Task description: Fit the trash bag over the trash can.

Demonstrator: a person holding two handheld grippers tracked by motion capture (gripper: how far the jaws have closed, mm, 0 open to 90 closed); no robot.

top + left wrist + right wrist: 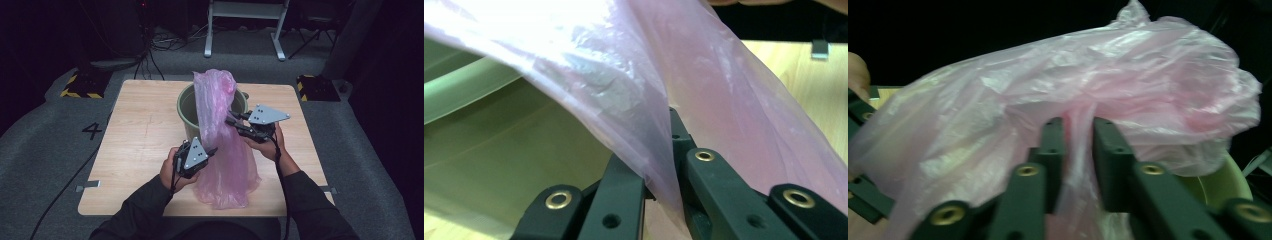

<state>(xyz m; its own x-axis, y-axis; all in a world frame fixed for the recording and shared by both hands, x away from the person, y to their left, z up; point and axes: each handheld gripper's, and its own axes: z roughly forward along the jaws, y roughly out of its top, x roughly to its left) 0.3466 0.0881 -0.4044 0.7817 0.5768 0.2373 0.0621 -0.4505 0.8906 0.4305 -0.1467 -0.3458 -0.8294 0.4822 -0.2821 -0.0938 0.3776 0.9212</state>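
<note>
Bag lining of bin, regrasp step.
Left gripper pinches film beside bin; right gripper, loosely spread around film; next, spread mouth over rim.

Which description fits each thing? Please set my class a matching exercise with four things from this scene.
Things:
1. pink bag
2. bucket
3. left gripper
4. table

Descriptions:
a. green and round
b. light wood
c. shut on thin film
d. translucent, trailing from a rim down onto the tabletop

Pairs: 1-d, 2-a, 3-c, 4-b
</note>
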